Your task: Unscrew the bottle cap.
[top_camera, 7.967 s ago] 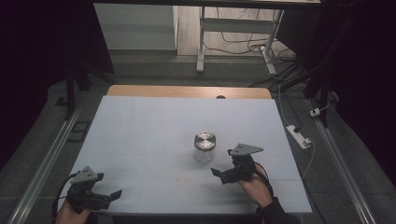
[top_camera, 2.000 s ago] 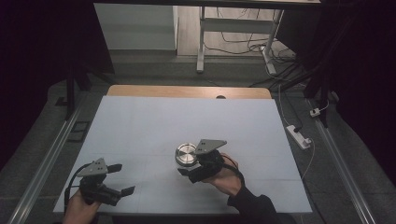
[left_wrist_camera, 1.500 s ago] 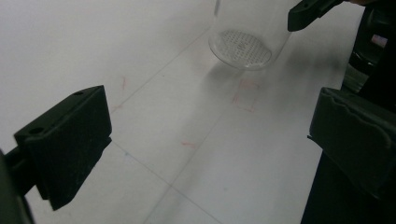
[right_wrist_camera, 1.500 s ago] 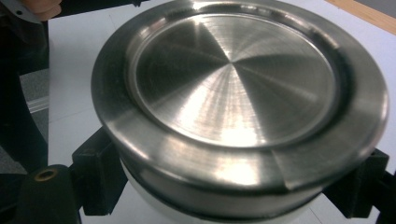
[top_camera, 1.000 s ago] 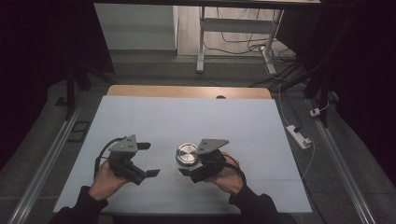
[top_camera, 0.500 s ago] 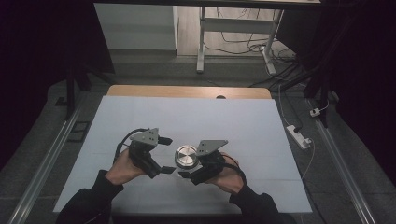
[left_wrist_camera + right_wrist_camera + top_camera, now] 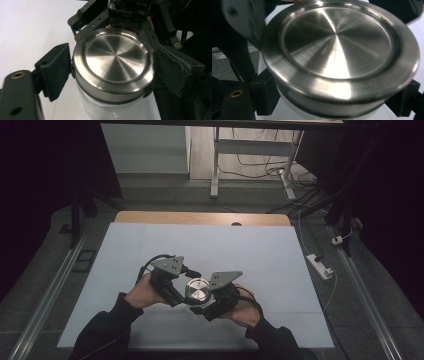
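Observation:
A jar with a brushed steel lid [image 7: 198, 290] and a pale body [image 7: 117, 110] stands on the white table [image 7: 260, 250] near its front edge. My right gripper [image 7: 206, 301] is shut on the jar's body just under the lid [image 7: 337, 45], one black pad [image 7: 262, 96] on each side. My left gripper [image 7: 186, 288] comes in from the left. Its jaws have just been closing with the lid [image 7: 115, 60] between them, and both pads [image 7: 56, 70] now press the lid's rim.
A strip of bare wood [image 7: 200, 217] runs along the table's far edge. A white power strip [image 7: 320, 265] lies on the floor to the right. Metal legs and loose cables [image 7: 250, 165] stand beyond the table.
The left hand has moved right to the jar, and its wide-open jaws have closed onto the lid. The right hand and the jar have stayed put.

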### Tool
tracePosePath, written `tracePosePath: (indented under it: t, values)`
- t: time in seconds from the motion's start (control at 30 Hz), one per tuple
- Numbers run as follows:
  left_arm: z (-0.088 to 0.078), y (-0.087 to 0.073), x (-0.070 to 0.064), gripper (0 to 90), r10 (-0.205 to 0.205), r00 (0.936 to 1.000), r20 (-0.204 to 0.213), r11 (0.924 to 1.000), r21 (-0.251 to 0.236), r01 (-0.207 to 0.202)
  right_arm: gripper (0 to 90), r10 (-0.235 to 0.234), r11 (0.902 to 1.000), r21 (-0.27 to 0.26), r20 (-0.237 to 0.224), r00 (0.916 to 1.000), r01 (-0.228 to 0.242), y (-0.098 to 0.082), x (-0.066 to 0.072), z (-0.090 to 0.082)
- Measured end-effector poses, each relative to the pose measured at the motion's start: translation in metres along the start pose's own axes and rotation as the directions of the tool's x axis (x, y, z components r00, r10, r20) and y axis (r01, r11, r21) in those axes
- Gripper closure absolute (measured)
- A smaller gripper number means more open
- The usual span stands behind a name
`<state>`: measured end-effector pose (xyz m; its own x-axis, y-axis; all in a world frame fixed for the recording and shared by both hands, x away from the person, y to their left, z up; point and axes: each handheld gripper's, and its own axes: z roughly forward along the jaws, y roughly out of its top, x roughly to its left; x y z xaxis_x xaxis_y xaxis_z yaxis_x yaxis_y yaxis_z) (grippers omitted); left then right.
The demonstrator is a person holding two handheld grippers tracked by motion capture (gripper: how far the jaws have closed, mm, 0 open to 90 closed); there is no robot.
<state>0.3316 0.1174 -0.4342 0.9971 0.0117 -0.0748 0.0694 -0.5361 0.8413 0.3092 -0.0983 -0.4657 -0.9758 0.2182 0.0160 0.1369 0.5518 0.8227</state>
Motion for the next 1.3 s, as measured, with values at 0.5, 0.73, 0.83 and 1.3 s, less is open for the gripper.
tracePosePath:
  t: [0.5,0.73,0.83,1.3]
  values:
    - [0.017,0.012,-0.027,20.3,-0.187,0.9161,-0.355,0.982,-0.041,0.184,15.0,0.067,0.9977,0.0,0.147,0.9868,-0.067,-0.002,-0.007,-0.001]
    - [0.006,0.017,-0.024,10.5,-0.209,0.9267,-0.312,0.9779,-0.08,0.193,15.0,0.072,0.9973,-0.026,0.163,0.9839,-0.068,-0.001,-0.007,-0.005]
    - [-0.01,0.014,-0.019,8.7,-0.192,0.9478,-0.255,0.9804,-0.094,0.173,15.0,0.07,0.9974,-0.029,0.137,0.9881,-0.066,-0.001,-0.008,-0.005]
    - [-0.01,0.002,-0.009,7.1,-0.028,0.9981,-0.055,0.9986,0.044,0.03,15.1,-0.003,0.9999,-0.011,-0.002,1.0,0.003,0.001,0.004,0.003]
